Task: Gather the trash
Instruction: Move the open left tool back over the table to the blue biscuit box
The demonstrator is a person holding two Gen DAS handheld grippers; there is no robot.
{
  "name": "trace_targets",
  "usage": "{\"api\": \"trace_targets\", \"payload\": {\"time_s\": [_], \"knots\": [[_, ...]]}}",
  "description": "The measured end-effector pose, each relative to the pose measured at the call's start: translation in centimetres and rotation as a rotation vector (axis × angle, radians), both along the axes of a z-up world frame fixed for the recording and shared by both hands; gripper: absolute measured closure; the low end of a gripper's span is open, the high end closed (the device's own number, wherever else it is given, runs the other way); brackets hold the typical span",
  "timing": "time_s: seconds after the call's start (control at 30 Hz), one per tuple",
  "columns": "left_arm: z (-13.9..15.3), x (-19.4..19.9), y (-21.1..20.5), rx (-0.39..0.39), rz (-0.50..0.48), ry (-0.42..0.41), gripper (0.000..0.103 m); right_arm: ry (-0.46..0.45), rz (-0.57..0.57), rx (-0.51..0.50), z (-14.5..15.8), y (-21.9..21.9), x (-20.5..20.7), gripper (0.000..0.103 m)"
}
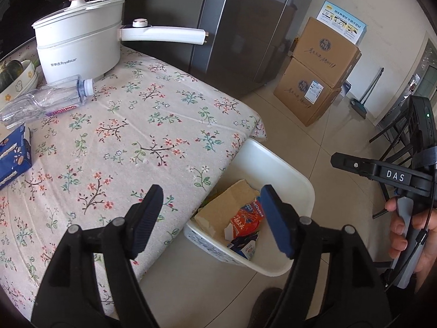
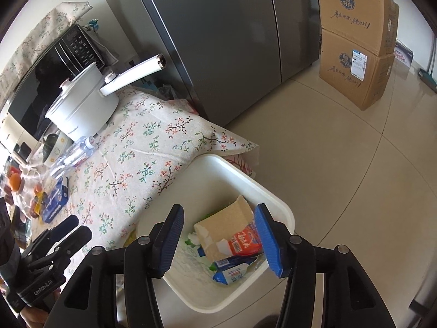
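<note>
A white trash bin (image 1: pixel 297 175) stands on the floor beside the floral-cloth table (image 1: pixel 136 136). It holds a torn brown cardboard piece (image 1: pixel 226 207), a red wrapper (image 1: pixel 245 217) and blue-white cartons (image 2: pixel 232 270). My left gripper (image 1: pixel 210 218) is open and empty, over the table edge and the bin. My right gripper (image 2: pixel 218 235) is open and empty above the bin (image 2: pixel 273 199). An empty clear plastic bottle (image 1: pixel 46 98) lies on the table by the pot, and a blue box (image 1: pixel 13 153) lies at the left.
A white Royalstar pot (image 1: pixel 79 43) with a long handle stands at the table's back, bowls (image 1: pixel 19 82) beside it. A grey fridge (image 1: pixel 245 27) and stacked cardboard boxes (image 1: pixel 319 76) stand on the tiled floor. Fruit and clutter (image 2: pixel 19 186) lie at the far left.
</note>
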State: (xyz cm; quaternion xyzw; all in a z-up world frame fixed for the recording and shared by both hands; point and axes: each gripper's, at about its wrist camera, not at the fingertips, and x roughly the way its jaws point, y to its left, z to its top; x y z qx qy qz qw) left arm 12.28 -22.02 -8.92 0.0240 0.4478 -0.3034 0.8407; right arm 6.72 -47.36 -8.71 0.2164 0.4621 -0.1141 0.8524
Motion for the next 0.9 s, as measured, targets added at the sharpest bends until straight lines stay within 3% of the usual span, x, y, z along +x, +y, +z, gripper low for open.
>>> {"api": "trace_targets", "payload": {"time_s": [0.67, 0.8, 0.9], "knots": [[-1.2, 5.4, 10.8, 0.04, 0.279, 0.01, 0.006, 0.011, 0.059, -0.036, -0.9, 3.9, 4.4, 0.029], [-1.8, 6.4, 13.0, 0.081, 0.302, 0.004, 0.006, 0.009, 0.087, -0.04, -1.2, 5.4, 5.8, 0.026], [-2.2, 7.2, 14.6, 0.156, 0.29, -0.024, 0.005, 0.007, 0.111, -0.038, -1.4, 6.6, 7.0, 0.025]]}}
